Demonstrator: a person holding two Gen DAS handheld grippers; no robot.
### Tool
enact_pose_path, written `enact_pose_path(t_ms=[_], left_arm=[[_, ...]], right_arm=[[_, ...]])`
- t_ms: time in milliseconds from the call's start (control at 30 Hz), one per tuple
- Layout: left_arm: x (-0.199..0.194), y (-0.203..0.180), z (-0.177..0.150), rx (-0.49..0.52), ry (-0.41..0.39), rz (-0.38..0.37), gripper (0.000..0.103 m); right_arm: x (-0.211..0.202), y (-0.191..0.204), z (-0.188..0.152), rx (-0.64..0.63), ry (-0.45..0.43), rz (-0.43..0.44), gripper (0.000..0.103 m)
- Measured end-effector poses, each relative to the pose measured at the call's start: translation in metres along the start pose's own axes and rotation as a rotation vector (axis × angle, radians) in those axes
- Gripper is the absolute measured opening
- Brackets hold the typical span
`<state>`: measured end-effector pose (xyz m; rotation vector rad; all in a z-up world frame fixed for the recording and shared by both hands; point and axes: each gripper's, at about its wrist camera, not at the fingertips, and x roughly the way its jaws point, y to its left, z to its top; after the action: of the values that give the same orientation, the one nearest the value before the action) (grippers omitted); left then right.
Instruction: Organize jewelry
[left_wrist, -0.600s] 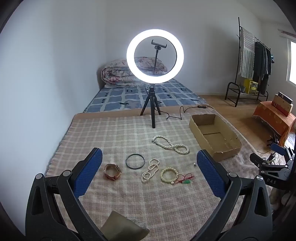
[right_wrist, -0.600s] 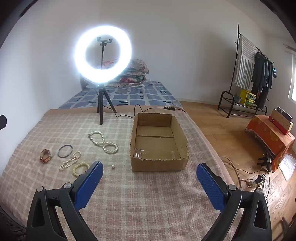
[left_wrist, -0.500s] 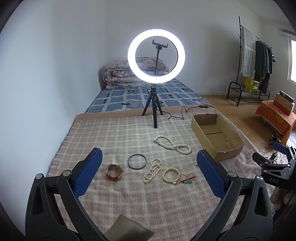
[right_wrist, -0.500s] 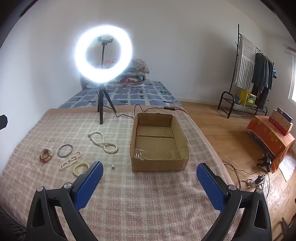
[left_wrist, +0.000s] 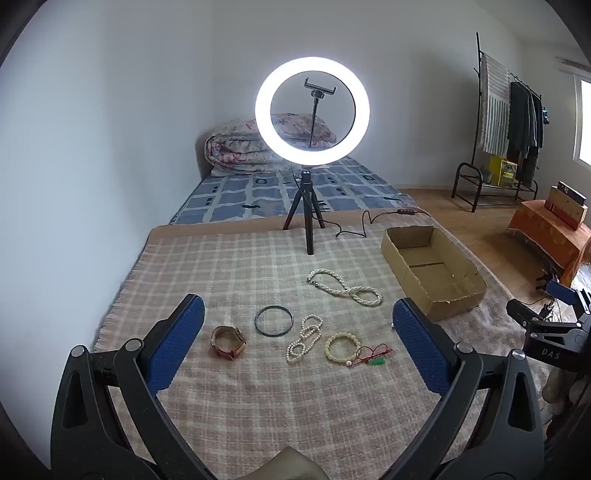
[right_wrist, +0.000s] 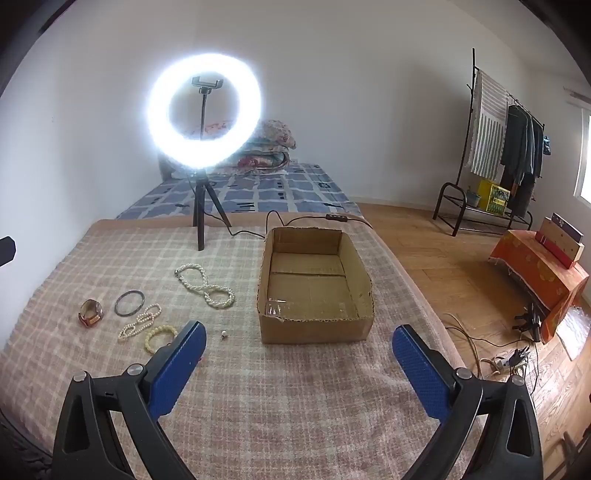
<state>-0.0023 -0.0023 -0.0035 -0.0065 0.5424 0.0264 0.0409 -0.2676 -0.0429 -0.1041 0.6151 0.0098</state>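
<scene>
Both tongs (left (left_wrist: 298, 321), right (right_wrist: 298, 343)) gape empty, jewelry (left_wrist: 306, 338) ahead between left's.

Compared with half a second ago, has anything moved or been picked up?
Only the left claw shifted a little: in its view the jewelry slid slightly right and down. Nothing was gripped or released. Both claws are open, the right claw steady. The pearl necklace, black ring and cardboard box lie unmoved.
</scene>
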Motion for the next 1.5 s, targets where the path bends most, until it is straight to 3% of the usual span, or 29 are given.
enact_pose_path(t_ms=[1500], left_arm=[[-0.0006, -0.0001, 0.0061, 0.000, -0.009, 0.001, 0.103]], right_arm=[[0.0006, 0.0025, 0.0004, 0.000, 0.000, 0.003, 0.102]])
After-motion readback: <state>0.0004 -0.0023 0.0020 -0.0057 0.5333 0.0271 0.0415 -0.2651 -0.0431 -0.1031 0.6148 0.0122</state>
